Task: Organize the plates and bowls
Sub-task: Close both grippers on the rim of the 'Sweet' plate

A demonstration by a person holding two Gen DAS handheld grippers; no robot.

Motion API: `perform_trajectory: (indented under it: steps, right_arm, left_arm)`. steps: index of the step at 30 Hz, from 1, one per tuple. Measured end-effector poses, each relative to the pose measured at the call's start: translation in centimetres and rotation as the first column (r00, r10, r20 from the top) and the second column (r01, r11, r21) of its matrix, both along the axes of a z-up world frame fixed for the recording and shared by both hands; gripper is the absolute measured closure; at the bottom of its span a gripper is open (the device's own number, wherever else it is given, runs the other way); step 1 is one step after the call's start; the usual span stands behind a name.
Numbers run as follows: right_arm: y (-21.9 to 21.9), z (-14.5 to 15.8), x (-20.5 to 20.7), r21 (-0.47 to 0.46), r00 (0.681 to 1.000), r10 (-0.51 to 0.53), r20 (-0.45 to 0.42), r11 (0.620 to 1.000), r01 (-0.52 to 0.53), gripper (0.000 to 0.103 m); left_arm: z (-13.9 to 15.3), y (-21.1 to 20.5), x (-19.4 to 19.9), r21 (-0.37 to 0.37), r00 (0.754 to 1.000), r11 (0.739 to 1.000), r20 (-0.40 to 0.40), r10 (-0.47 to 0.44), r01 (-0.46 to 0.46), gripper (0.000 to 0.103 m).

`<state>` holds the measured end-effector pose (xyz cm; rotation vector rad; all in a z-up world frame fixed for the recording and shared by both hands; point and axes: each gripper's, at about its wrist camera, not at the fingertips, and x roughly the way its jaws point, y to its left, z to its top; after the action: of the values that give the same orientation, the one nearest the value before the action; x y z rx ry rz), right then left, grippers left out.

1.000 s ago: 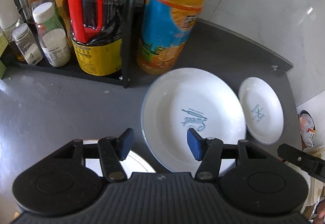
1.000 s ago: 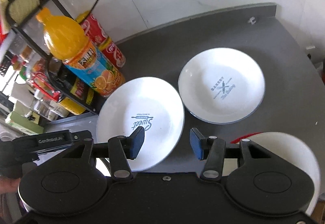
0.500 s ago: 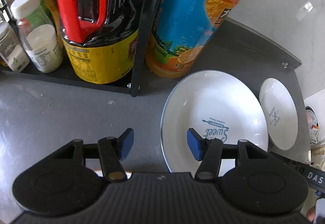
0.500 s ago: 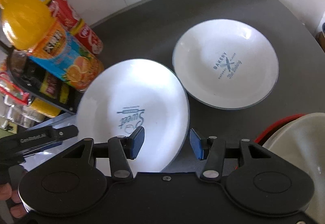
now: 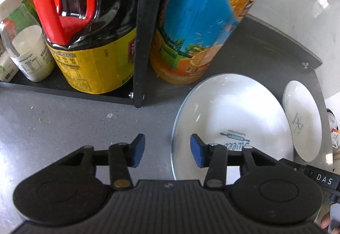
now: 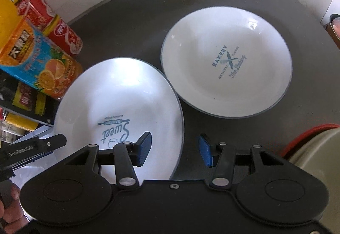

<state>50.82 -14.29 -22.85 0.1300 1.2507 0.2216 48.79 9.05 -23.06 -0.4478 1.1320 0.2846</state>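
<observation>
With both claws spread and holding nothing, no plate has yet been gripped. The left claw (image 5: 167, 152) hangs low over the grey bench (image 5: 63, 119), its right pad above the near-left rim of the "Sweet" plate (image 5: 231, 115). The right claw (image 6: 175, 149) straddles the same plate's near-right rim, one pad over the plate face and one over bare bench. The "Bakery" plate (image 6: 227, 62) lies just beside it, rims nearly touching; whether they actually touch cannot be told. A pale bowl (image 6: 318, 149) with a red edge sits at the right claw's far right.

Hazards, as judged from this position:
- Both claws converge on one plate. Simultaneous closure from opposite rims could tilt or twist it.
- The plates are glazed and shallow. A pinch on the thin rim alone may slip.
- The orange juice bottle (image 5: 204, 21) and the black rack post (image 5: 144, 32) stand near the plate's far edge. A forward push could knock the bottle.
- Sliding the "Sweet" plate rightward would strike the "Bakery" plate.
</observation>
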Motion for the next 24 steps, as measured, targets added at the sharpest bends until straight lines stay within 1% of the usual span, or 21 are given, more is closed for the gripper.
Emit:
perform_trajectory:
  steps: [2, 3, 5, 8, 9, 10, 11, 14, 16, 20, 24]
  right_arm:
    - [0.2, -0.6, 0.4, -0.006, 1.0, -0.001, -0.013, 1.0, 0.001, 0.055]
    - [0.2, -0.9, 0.6, -0.006, 1.0, -0.003, -0.021, 1.0, 0.003, 0.056]
    - [0.3, -1.4, 0.9, -0.001, 0.999, -0.001, -0.037, 1.0, 0.001, 0.064]
    - [0.5, -2.1, 1.4, -0.001, 0.998, 0.009, -0.057, 1.0, -0.009, 0.07]
    - [0.5, -2.2, 1.4, 0.008, 0.998, 0.015, -0.054, 1.0, -0.014, 0.071]
    - [0.7, -2.2, 1.4, 0.011, 0.998, 0.028, -0.051, 1.0, -0.028, 0.076]
    - [0.9, -2.2, 1.4, 0.016, 0.998, 0.038, -0.053, 0.999, -0.037, 0.078]
    - [0.6, -2.0, 1.4, 0.021, 0.998, 0.037, -0.056, 0.999, -0.036, 0.081]
    - [0.2, -1.4, 1.3, 0.044, 0.999, 0.035, -0.03, 0.998, -0.033, 0.084]
    - [0.1, 0.2, 0.5, 0.048, 0.994, 0.096, 0.044, 0.994, -0.098, 0.088]
    - [-0.3, 1.1, -0.1, 0.088, 0.991, 0.118, 0.063, 0.988, -0.123, 0.092]
  left_arm:
    - [-0.5, 0.2, 0.2, -0.008, 1.0, 1.0, -0.007, 0.013, -0.013, 0.063]
    - [-0.7, 0.3, 0.2, -0.013, 1.0, 1.0, -0.013, 0.019, -0.02, 0.066]
    - [-1.2, 0.6, 0.3, -0.045, 0.999, 0.998, -0.009, 0.032, -0.033, 0.07]
    - [-1.5, 0.6, 0.4, -0.072, 0.999, 0.997, -0.003, 0.036, -0.036, 0.078]
    - [-1.6, 0.5, 0.4, -0.085, 0.999, 0.996, -0.004, 0.035, -0.035, 0.083]
    - [-1.7, 0.5, 0.3, -0.1, 0.999, 0.994, -0.004, 0.037, -0.037, 0.089]
    - [-1.7, 0.4, 0.3, -0.111, 0.999, 0.993, -0.006, 0.042, -0.043, 0.089]
    - [-1.5, -0.1, 0.0, -0.094, 0.999, 0.994, -0.009, 0.047, -0.047, 0.089]
    - [-1.3, -0.2, -0.3, -0.087, 0.999, 0.995, 0.0, 0.049, -0.048, 0.09]
    - [-0.4, 0.3, -1.5, -0.107, 0.997, 0.991, 0.007, 0.081, -0.08, 0.091]
    - [0.5, 0.5, -2.3, -0.097, 0.994, 0.989, 0.02, 0.11, -0.108, 0.092]
